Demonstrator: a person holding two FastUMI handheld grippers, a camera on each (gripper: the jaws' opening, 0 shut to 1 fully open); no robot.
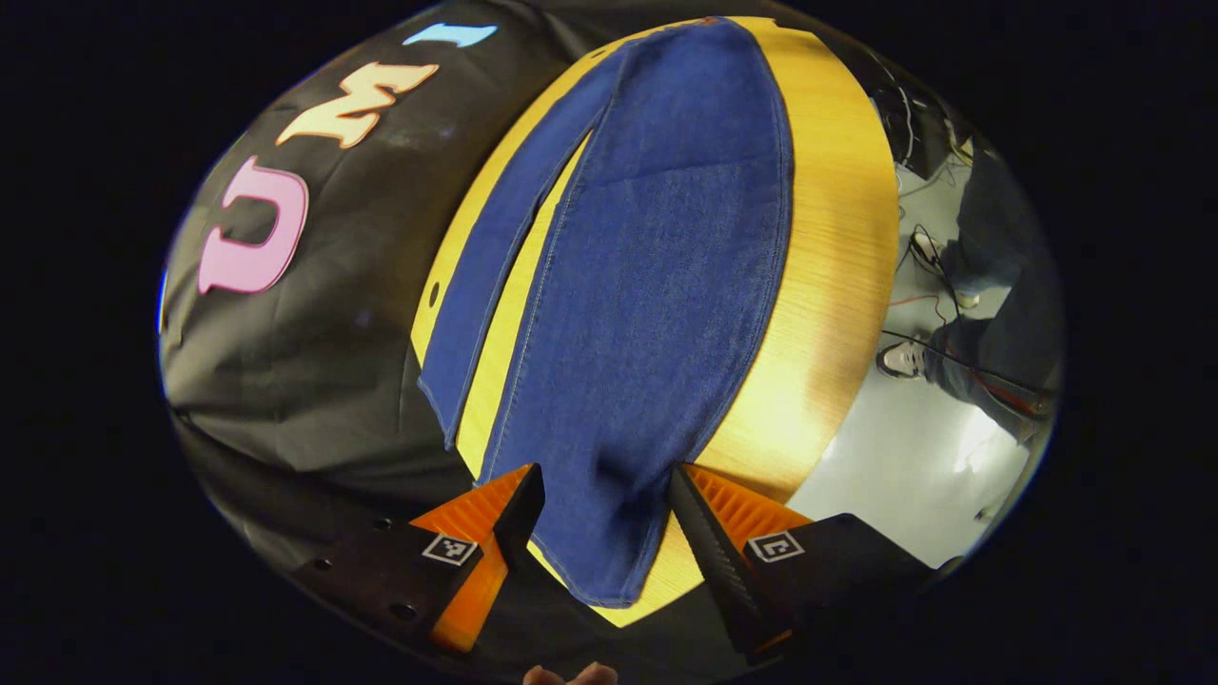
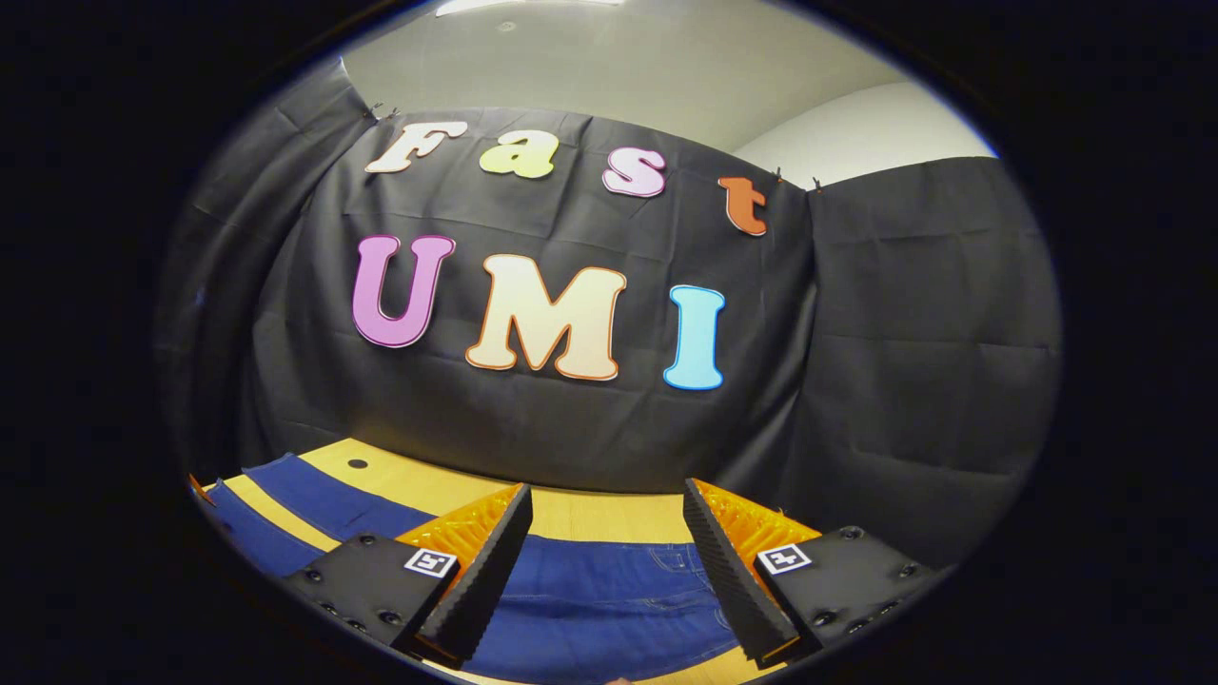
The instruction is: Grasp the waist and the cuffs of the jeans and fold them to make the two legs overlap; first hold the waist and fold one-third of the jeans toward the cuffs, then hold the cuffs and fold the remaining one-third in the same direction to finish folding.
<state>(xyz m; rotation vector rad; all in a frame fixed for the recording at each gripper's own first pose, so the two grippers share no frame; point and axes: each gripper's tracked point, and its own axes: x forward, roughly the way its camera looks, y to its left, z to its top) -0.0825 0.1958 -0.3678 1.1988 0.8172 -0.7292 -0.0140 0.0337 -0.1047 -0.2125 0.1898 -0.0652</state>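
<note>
A round wooden table (image 1: 837,238) fills the frame's centre. At right, a person's legs (image 1: 999,285) and cables (image 1: 937,309) stand on pale floor (image 1: 904,476).

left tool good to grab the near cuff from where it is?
Probably yes. The left tool is open, its fingers either side of the near cuff of the jeans, nothing between them on the table.

The black cloth wall (image 2: 571,419) closes off the table's (image 1: 837,247) far edge (the jeans (image 1: 647,285) lie flat).
</note>
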